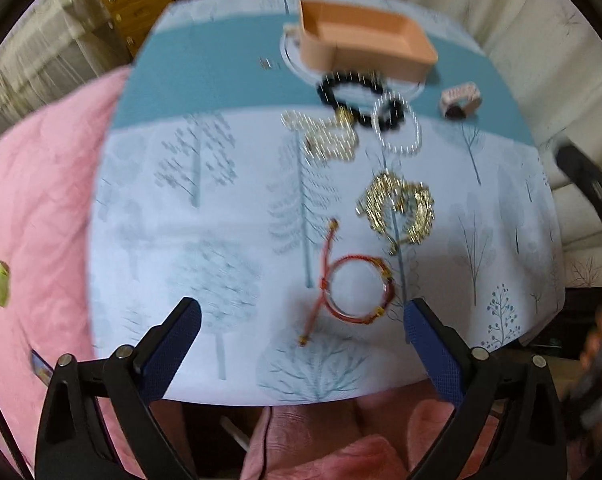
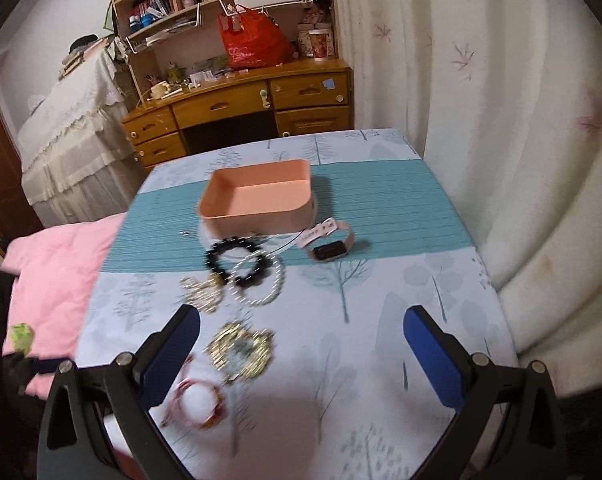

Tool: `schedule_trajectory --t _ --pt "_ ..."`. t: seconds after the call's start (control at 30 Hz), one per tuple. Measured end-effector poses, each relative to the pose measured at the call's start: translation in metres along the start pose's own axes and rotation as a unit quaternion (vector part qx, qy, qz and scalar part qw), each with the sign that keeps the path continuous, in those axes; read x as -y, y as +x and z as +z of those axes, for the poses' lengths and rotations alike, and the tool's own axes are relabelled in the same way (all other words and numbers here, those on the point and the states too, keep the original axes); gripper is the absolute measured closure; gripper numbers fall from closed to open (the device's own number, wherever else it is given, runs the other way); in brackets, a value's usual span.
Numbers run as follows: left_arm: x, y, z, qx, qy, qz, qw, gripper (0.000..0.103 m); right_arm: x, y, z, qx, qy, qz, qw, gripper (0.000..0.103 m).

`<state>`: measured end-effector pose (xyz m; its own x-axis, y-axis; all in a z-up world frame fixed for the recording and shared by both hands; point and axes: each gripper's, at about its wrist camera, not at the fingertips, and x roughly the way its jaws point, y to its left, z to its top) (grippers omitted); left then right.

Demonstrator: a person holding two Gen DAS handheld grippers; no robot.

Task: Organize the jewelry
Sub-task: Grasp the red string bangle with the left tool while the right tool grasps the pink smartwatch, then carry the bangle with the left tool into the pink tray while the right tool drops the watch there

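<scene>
1. Red cord bracelet [image 1: 355,288] lies flat on the tablecloth [image 1: 161,220], nearest the front edge, just ahead of the left gripper [image 1: 301,320] and toward its right finger; loose tails run away from the camera
2. Left gripper wide open, empty, nearer arm
3. Right gripper [image 2: 301,340] also open, empty; bracelet sits by its left finger
4. Gold chain [image 1: 397,208], beads beyond; pink tray [image 1: 365,40] at far end, looks empty
</scene>
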<state>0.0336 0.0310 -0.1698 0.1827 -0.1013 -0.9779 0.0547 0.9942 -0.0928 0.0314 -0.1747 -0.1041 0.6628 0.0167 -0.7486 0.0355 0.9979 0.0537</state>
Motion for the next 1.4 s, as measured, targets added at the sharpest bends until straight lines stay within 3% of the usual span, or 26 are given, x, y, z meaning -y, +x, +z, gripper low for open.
schedule_trajectory --t 0.2,0.3,0.47,0.6,0.8,0.87,0.93,1.03,1.3,1.4 --pt "0.011 0.037 -0.007 -0.015 -0.071 -0.021 0.9971 0.007 0.018 0.082 0.010 0.005 -0.047 -0.021 0.999 0.001" --pt "0.019 0.051 -0.013 -0.006 -0.108 -0.033 0.9936 0.013 0.026 0.120 0.012 -0.023 -0.060 -0.009 0.998 0.003" --pt "0.034 0.064 -0.025 0.019 -0.181 -0.004 0.9834 0.013 0.032 0.150 0.010 -0.042 -0.082 0.022 0.995 0.008" --pt "0.050 0.075 -0.035 0.030 -0.174 0.044 0.9833 0.024 0.032 0.168 0.007 -0.061 -0.103 0.029 0.992 0.008" --pt "0.055 0.084 -0.047 0.057 -0.201 0.068 0.9756 0.032 0.028 0.181 0.012 -0.052 -0.132 0.062 0.988 0.015" --pt "0.057 0.083 -0.049 0.069 -0.196 0.076 0.9753 0.035 0.026 0.182 0.015 -0.046 -0.142 0.073 0.986 0.021" --pt "0.060 0.082 -0.051 0.083 -0.186 0.082 0.9756 0.042 0.025 0.183 0.017 -0.042 -0.151 0.085 0.984 0.034" --pt "0.062 0.078 -0.043 0.093 -0.179 0.082 0.9760 0.043 0.024 0.184 0.022 -0.043 -0.153 0.104 0.982 0.042" --pt "0.063 0.056 -0.035 0.140 -0.179 0.109 0.9678 0.043 0.028 0.186 0.035 -0.033 -0.143 0.132 0.980 0.044" --pt "0.056 0.040 -0.018 0.152 -0.171 0.122 0.9659 0.043 0.025 0.178 0.042 -0.023 -0.153 0.140 0.978 0.044"
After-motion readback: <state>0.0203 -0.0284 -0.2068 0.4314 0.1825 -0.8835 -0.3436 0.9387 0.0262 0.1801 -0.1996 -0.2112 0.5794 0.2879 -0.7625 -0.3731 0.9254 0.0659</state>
